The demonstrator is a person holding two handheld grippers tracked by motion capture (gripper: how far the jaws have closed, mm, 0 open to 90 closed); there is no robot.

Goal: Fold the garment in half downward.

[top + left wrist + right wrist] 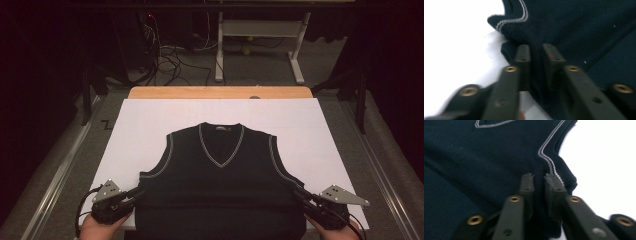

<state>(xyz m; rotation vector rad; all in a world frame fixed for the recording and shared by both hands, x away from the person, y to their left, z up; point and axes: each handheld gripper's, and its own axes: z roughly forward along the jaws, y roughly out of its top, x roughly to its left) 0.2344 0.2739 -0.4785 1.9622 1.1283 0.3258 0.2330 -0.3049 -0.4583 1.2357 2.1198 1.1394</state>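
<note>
Lying flat on a white sheet (150, 120) that covers the table, a dark sleeveless V-neck vest (220, 185) faces up, neck toward the far edge and hem toward the person. Pale stripes trim its neckline and both armholes. A small label (220, 129) sits inside the back of the neck, but any writing on it is too small to read, and I can make out no brand elsewhere on the knit.

At the vest's left side, just below the left armhole, the left gripper (136, 192) meets the edge of the fabric. In the left gripper view (537, 58) its two black jaws stand a little apart with a raised fold of the dark knit between them; whether the pads actually press on it I cannot tell, as that picture is blurred.

At the vest's right side, just below the right armhole, the right gripper (298, 193) does the same. The right gripper view (539, 183) shows a ridge of knit, next to the striped armhole trim, standing in the narrow gap between its jaws; again the pinch itself is not clear.

A hand (97, 229) shows beneath the left gripper, at the vest's near left corner.
</note>
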